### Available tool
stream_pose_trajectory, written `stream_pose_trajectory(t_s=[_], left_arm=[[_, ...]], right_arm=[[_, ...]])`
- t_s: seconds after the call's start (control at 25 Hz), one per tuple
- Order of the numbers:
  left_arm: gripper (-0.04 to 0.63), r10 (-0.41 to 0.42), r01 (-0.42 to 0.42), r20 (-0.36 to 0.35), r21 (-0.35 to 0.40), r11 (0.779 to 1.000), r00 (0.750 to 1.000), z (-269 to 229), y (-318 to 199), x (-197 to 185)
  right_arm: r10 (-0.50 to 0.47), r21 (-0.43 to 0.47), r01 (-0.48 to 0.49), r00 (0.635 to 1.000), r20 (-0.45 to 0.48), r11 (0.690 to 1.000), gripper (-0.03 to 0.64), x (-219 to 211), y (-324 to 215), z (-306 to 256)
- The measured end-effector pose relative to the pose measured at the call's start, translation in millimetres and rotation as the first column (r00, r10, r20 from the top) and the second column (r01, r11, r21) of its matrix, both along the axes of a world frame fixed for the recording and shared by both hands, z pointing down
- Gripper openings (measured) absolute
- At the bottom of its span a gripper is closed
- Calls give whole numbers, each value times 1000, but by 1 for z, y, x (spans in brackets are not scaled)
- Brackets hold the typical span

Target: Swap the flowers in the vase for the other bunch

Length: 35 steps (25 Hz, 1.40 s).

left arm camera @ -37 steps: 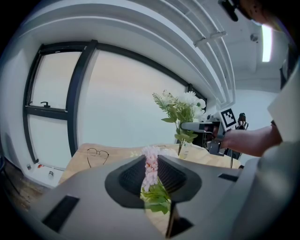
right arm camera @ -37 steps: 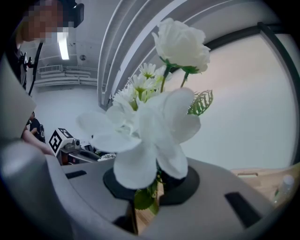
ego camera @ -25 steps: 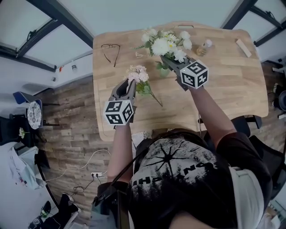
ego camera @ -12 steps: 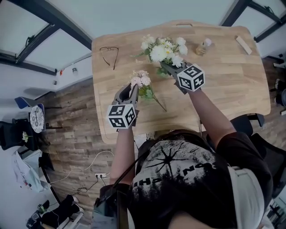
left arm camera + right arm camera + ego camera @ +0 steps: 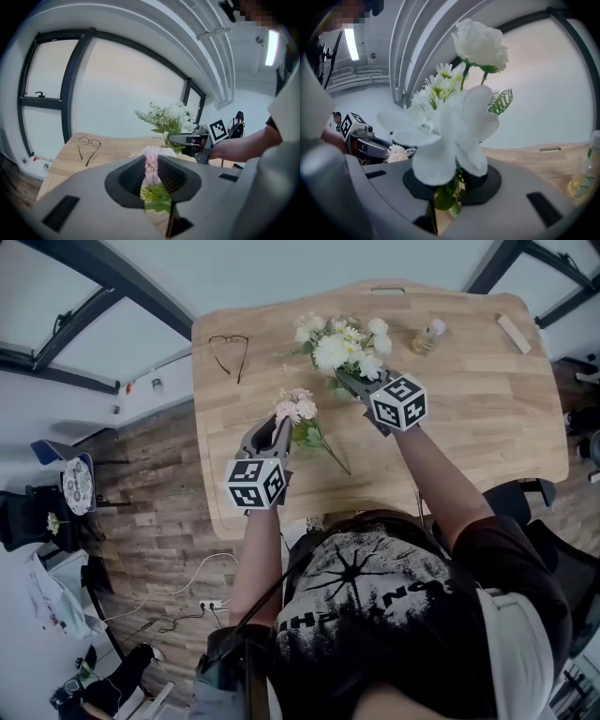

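At a wooden surface (image 5: 469,409), the left hand-held gripper (image 5: 277,425) clamps a pink bunch (image 5: 298,409); the right hand-held gripper (image 5: 348,381) grips white flowers (image 5: 342,338) by the stems

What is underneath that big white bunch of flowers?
Under the white bunch, its green stems sit pinched in the right tongs, over the wooden table. The blooms cover whatever stands directly below them.
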<state>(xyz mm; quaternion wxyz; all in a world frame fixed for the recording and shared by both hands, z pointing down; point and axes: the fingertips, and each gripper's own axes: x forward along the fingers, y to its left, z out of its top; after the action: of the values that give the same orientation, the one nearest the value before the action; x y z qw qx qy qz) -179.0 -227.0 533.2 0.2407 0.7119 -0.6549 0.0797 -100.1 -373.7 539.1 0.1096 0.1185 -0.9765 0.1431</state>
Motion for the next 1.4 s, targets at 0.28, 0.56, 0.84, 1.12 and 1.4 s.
stream_pose_trajectory(t_s=[0.28, 0.56, 0.84, 1.12, 1.4], left_arm=[[91, 4, -4, 2, -4, 1000, 1000, 0, -1, 1], [90, 9, -9, 3, -2, 1000, 1000, 0, -2, -1], [91, 19, -19, 4, 6, 1000, 1000, -3, -4, 0], [91, 27, -28, 10, 15, 1000, 1000, -6, -4, -1], [91, 39, -39, -7, 35, 999, 999, -12, -3, -3]], right_arm=[[2, -25, -2, 1000, -23, 1000, 128, -3, -4, 2], [35, -63, -37, 999, -37, 997, 224, -3, -9, 9], [62, -82, -66, 997, -49, 994, 250, 3, -11, 9], [101, -78, -106, 993, -60, 991, 251, 14, -15, 10], [135, -72, -140, 988, -70, 988, 250, 28, -10, 8]])
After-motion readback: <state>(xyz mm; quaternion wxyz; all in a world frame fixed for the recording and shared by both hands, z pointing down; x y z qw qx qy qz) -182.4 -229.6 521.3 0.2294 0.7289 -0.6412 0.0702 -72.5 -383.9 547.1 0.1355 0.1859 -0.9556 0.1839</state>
